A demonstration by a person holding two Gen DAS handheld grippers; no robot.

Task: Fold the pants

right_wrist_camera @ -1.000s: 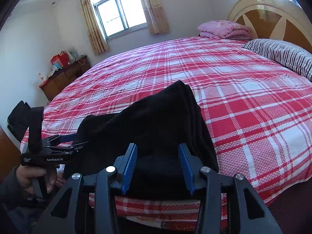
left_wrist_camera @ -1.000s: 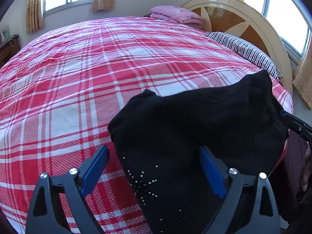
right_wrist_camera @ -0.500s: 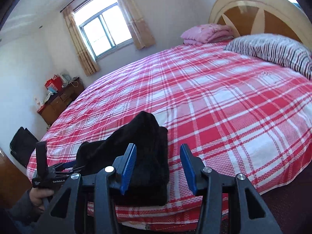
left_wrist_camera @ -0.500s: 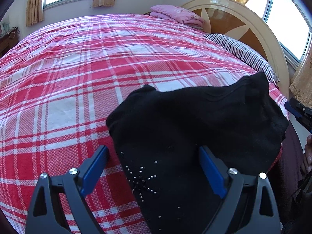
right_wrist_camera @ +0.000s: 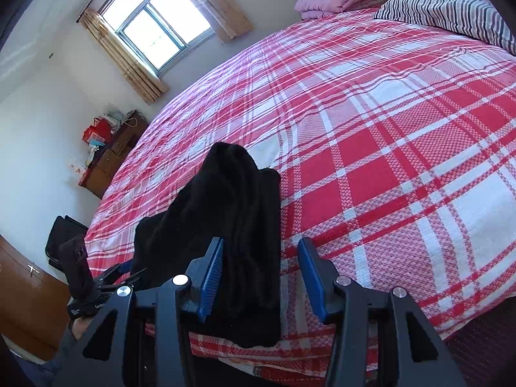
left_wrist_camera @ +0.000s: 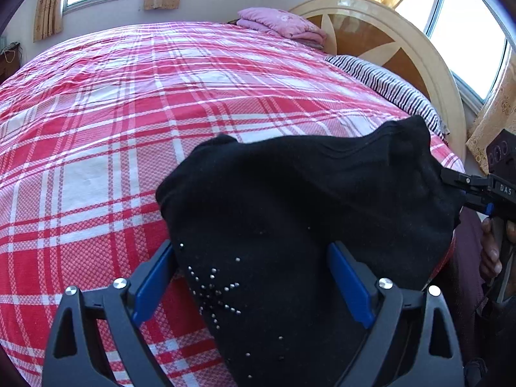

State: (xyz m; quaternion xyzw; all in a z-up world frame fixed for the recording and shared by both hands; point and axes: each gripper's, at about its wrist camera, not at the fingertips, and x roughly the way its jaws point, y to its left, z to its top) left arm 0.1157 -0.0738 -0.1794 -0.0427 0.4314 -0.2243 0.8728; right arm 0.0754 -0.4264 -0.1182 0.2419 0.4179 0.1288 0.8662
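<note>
A wide bed point(left_wrist_camera: 135, 103) fills both views, covered by a red and white checked sheet with shallow wrinkles. At its far end stands a curved wooden headboard point(left_wrist_camera: 387, 29), with a striped pillow point(left_wrist_camera: 387, 87) lying beside it and a folded pink blanket point(left_wrist_camera: 283, 25) at the far corner. Sunlit windows with tan curtains point(right_wrist_camera: 129, 61) break up the pale walls. A low wooden cabinet point(right_wrist_camera: 113, 158) carrying red bags and small clutter stands against the left wall, and a black bag point(right_wrist_camera: 64, 232) sits on the floor near it.

The black pants point(left_wrist_camera: 306, 209) lie bunched on the near edge of the bed, with a star of small silver studs on the cloth nearest the left camera.

The left gripper point(left_wrist_camera: 251, 283) has its blue pads spread wide on either side of the cloth, not squeezing it. The right gripper point(right_wrist_camera: 261, 277) is also spread: its left pad touches the side of the folded pants, and its right pad is over bare sheet.

The near part of the pants runs under both grippers and out of the bottom of each view, so their full outline cannot be made out. In the left view only the tip of the right gripper and a few fingers point(left_wrist_camera: 490, 251) of the hand holding it show at the right edge. The cabinet's clutter is too small to identify.
</note>
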